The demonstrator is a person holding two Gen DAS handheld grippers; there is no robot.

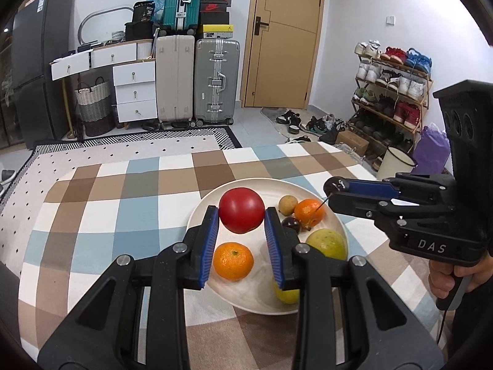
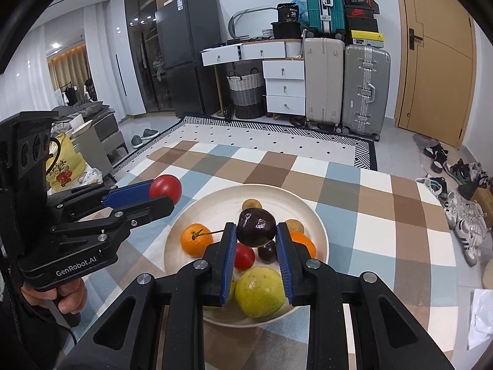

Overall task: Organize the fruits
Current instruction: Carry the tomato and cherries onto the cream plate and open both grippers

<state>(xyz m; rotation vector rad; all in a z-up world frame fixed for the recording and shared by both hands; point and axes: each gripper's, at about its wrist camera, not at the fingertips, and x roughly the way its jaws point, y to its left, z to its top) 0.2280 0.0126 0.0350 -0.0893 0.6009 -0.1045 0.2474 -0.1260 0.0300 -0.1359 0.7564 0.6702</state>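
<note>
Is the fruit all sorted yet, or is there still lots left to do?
Nothing looks sorted yet. Right now the left gripper holds a red tomato, and the right gripper holds a dark plum, both lifted above the plate. Still on the plate: two oranges, a yellow-green fruit, a small dark fruit and a few more.

"DAS" on right gripper (image 1: 334, 188), "GenRobot.AI" on left gripper (image 2: 160, 194)
</note>
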